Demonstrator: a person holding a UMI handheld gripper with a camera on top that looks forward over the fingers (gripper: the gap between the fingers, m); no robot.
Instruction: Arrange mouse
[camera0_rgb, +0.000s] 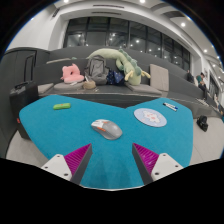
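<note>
Teal desk mat (60, 140) fills the near surface, and the mouse (106, 128), pale grey and lying flat, sits on it just ahead of the gripper (112, 163), roughly at twelve o'clock from the midpoint between the fingers and turned a little so its long axis runs toward two o'clock. Both fingers stand wide apart with nothing between them, the pink pads (146, 156) facing inward over bare mat. A round white coaster-like disc (151, 117) lies at about one o'clock from the mouse, near but apart from it, and a small green object (62, 105) rests well off at ten o'clock near the mat's far rim. Beyond the mat a heap of soft toys (108, 68) sits on a further surface. The approach looks like the step in hand, with the grasp not yet begun. To do it well, I would bring the gripper straight forward and low until the mouse stands between the pads, twisting the wrist slightly so the pads meet its long flanks squarely rather than its rounded nose and tail. Closing gently matters, since a smooth curved shell will likely squirt out under a skewed pinch.
</note>
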